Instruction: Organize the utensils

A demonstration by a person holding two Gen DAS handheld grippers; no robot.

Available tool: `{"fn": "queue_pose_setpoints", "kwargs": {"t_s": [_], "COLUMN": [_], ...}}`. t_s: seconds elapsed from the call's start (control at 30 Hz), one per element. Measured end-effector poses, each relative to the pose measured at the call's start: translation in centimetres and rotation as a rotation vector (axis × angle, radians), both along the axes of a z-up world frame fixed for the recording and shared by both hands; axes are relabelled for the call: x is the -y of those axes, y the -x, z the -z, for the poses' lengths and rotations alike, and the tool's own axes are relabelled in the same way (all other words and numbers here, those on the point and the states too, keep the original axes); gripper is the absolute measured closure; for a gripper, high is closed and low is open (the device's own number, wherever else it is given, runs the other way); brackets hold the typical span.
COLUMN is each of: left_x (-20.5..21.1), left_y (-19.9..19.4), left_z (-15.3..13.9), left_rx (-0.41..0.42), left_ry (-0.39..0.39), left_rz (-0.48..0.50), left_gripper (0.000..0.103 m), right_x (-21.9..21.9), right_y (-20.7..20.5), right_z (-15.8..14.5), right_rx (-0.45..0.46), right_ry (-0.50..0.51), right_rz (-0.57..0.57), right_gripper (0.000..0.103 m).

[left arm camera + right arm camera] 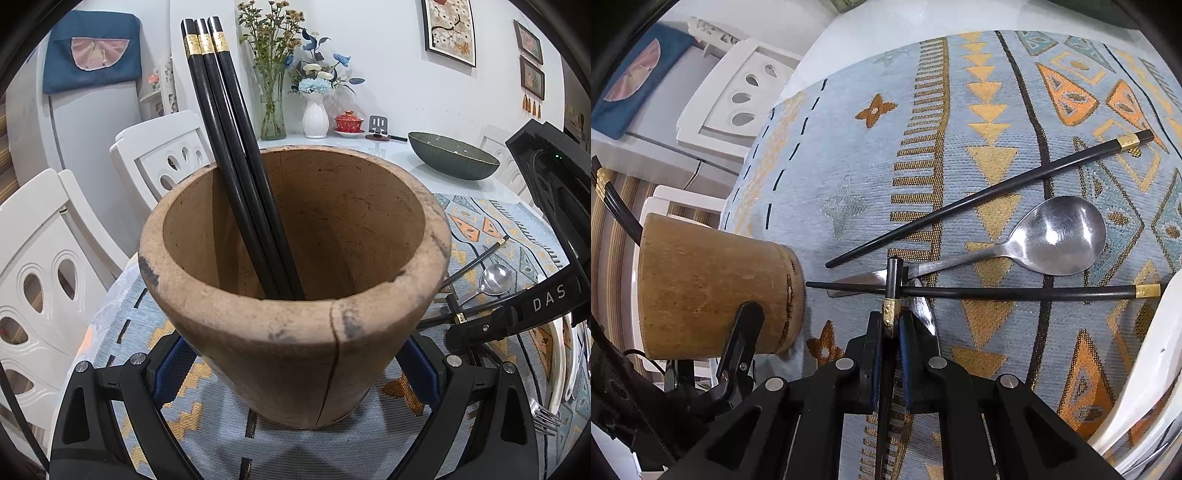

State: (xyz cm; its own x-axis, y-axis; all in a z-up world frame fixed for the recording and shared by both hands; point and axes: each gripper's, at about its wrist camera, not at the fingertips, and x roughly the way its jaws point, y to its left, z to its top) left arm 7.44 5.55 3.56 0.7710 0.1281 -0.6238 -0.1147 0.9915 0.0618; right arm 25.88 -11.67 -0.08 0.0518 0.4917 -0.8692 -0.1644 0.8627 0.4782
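Right wrist: clamped chopstick (894, 291) pointing away.

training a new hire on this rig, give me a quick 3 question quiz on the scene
1. True or false: the right gripper is shut on a chopstick.
2. How many chopsticks stand in the wooden holder? A) one B) three C) five
3. Fill in: the left gripper holds the ____.

Key: 1 true. 2 B. 3 wooden holder. Two chopsticks and a spoon still lie on the patterned cloth.
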Motion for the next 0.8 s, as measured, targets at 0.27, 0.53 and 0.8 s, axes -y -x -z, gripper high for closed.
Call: {"fn": "queue_pose_setpoints", "kwargs": {"t_s": [0.27,0.53,0.8], "left_x": [-0.1,-0.1,0.0], "left_y": [0.0,0.0,0.1], "left_z": [0.0,0.0,0.0], "left_rx": [0.001,0.001,0.000], "left_ry": [-0.003,-0.004,-0.003], "left_rz": [-0.001,-0.001,-0.001], "left_gripper": [0.005,0.005,0.005], "right_x": [-0.3,0.5,0.3], "right_y": [0.0,0.7,1.2], "right_z": [0.1,0.0,-0.3], "right_rx": [0.010,0.044,0.071], "right_ry": [-0.001,-0.020,-0.004], "right_rz": [-0.011,0.007,0.002], "right_gripper": [0.097,0.097,0.097]}}
